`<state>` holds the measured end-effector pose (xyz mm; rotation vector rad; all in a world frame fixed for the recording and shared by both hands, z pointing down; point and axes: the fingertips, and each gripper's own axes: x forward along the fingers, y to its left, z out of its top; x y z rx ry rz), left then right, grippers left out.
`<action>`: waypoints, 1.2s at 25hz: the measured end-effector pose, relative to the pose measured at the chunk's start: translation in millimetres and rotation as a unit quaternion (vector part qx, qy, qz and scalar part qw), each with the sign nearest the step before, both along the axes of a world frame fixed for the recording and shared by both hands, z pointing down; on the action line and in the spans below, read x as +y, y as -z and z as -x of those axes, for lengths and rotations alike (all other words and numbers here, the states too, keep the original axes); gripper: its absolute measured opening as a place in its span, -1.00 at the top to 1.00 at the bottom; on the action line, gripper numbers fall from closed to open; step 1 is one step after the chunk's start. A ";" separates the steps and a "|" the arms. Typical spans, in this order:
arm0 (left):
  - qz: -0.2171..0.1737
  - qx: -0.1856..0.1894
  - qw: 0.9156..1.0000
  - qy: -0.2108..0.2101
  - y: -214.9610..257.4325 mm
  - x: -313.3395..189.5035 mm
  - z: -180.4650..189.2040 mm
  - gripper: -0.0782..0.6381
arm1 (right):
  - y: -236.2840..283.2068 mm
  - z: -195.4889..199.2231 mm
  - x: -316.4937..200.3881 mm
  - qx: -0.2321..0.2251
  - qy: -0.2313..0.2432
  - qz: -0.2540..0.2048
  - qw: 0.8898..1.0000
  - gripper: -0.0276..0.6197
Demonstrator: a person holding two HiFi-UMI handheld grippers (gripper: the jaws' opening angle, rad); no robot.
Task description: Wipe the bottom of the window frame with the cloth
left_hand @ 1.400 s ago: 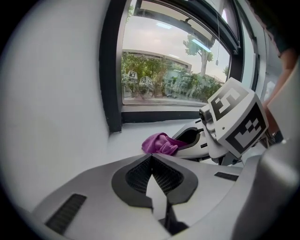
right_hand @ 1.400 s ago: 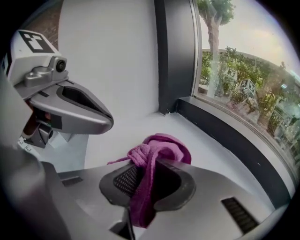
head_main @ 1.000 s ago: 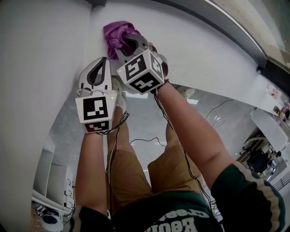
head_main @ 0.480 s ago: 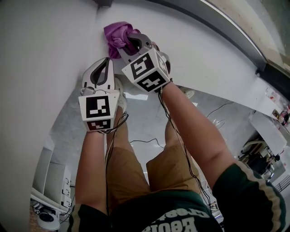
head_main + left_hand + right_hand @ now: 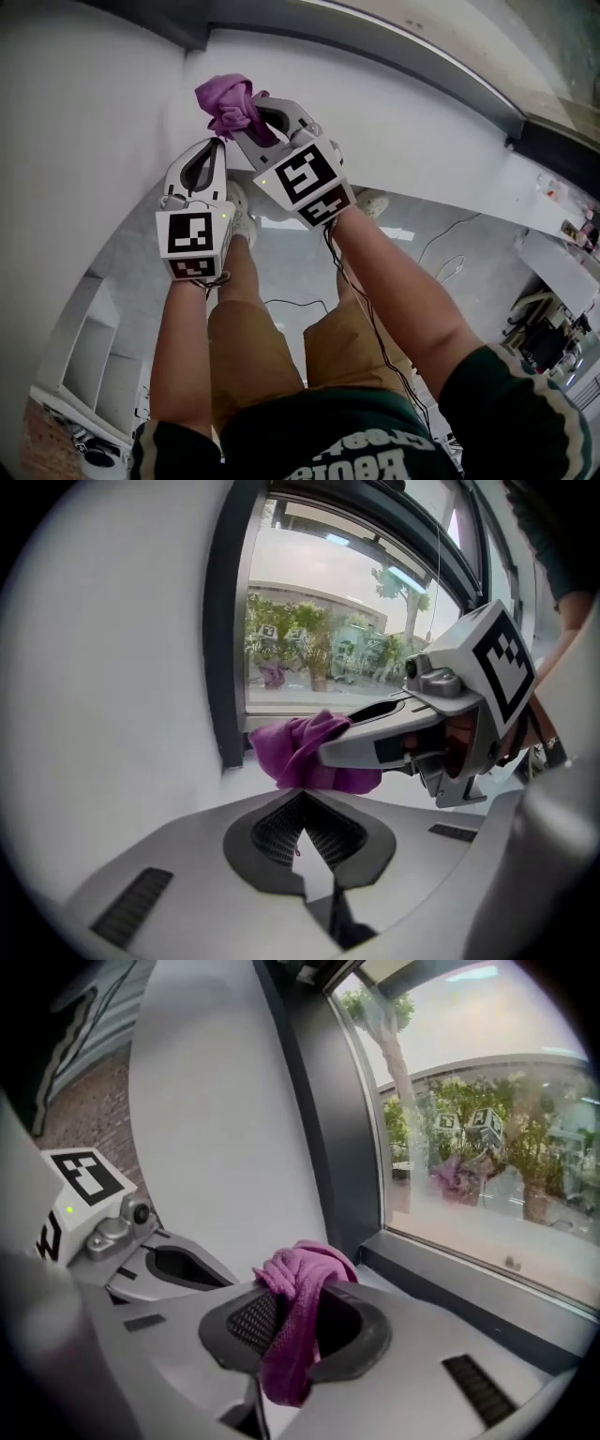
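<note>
right tool [image 5: 251,117] clamped on crumpled purple cloth [image 5: 225,97] | cloth lay just short of the left corner of the dark grey bottom window frame [image 5: 469,1288], frame's long axis running off rightward | left tool [image 5: 216,150] pinched together, empty, trailing beside

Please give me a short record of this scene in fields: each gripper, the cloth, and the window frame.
left gripper: jaws together, nothing between them, beside the right gripper
right gripper: jaws shut on the cloth
cloth: purple, bunched, hangs down between the jaws
window frame: dark; its bottom part lies just ahead of the cloth, near the left corner
cloth touching frame: cannot tell
</note>
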<state>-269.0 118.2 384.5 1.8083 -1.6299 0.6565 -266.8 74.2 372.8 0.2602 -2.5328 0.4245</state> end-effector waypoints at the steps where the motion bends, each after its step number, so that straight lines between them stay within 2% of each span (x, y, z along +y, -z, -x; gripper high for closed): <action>1: -0.004 0.003 1.000 -0.007 8.4 -1.7 -8.1 0.76 | 11.1 -7.3 -1.9 -0.007 -0.006 0.003 1.000 0.67; 8: -0.024 -0.001 0.998 -0.063 79.3 -20.9 -69.6 0.76 | 100.3 -76.2 -17.2 -0.047 -0.031 0.008 0.998 0.67; 12: -0.032 0.000 0.996 -0.080 133.7 -26.3 -103.7 0.76 | 154.3 -123.2 -12.2 -0.056 -0.016 -0.005 0.998 0.67; 17: -0.069 -0.019 0.989 -0.130 210.4 -48.6 -161.2 0.76 | 228.1 -188.5 -24.4 -0.079 -0.049 -0.026 0.995 0.67; 20: -0.084 -0.035 0.985 -0.145 246.6 -58.5 -172.6 0.76 | 268.0 -207.1 -25.7 -0.099 -0.064 -0.038 0.992 0.67; 25: -0.103 -0.033 0.981 -0.163 301.2 -48.9 -177.4 0.76 | 331.9 -218.6 -16.5 -0.113 -0.092 -0.054 0.988 0.67; 30: -0.152 -0.051 0.968 -0.194 367.5 -76.8 -202.8 0.76 | 397.2 -248.2 -45.1 -0.136 -0.108 -0.115 0.978 0.67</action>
